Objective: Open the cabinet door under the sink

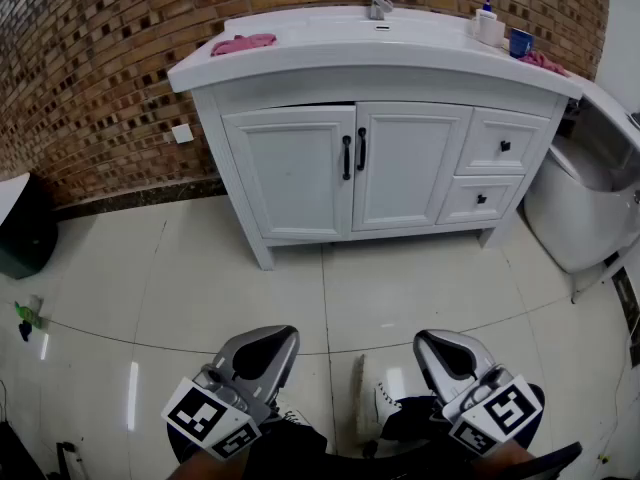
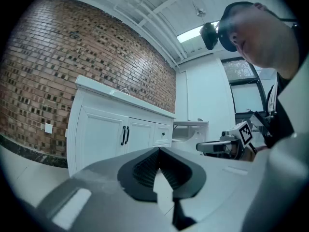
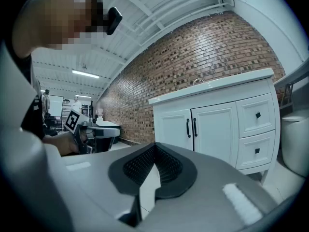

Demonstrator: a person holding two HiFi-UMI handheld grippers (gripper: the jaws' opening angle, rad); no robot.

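Fingers of the left gripper are pressing together on nothing; the right gripper is doing likewise. Both are hovering low over the tiled floor, well apart from the cabinet doors, which are sitting closed under the sink, black handles side by side.

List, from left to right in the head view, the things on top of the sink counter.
pink cloth → faucet → white bottle → blue cup
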